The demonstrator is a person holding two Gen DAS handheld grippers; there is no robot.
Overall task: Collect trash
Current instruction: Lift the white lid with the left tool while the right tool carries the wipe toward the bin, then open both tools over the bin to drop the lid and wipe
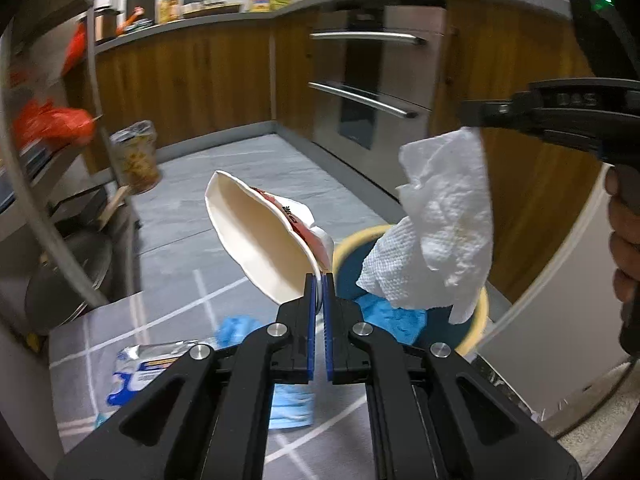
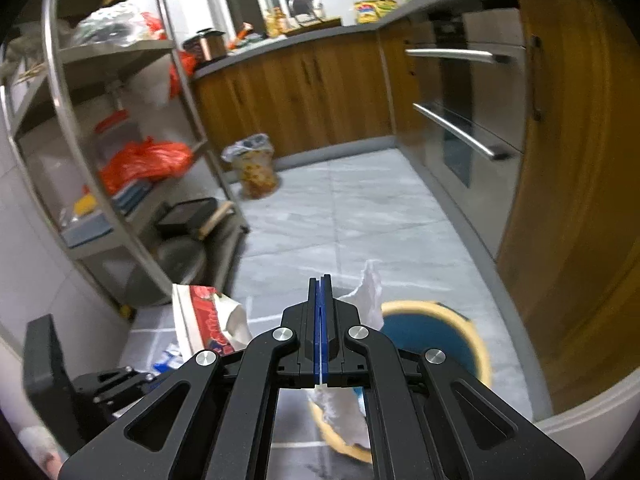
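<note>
My left gripper is shut on the rim of a squashed white paper cup with red print, held in the air; it also shows in the right wrist view. My right gripper is shut on a white paper towel, which hangs above a round bin with a yellow rim and blue inside; the towel and the bin show in the right wrist view. Blue gloves lie in the bin.
On the grey mat lie a crumpled wrapper, a blue glove and a blue mask. A metal shelf rack stands left, wooden cabinets and an oven right. A lined bin stands farther back.
</note>
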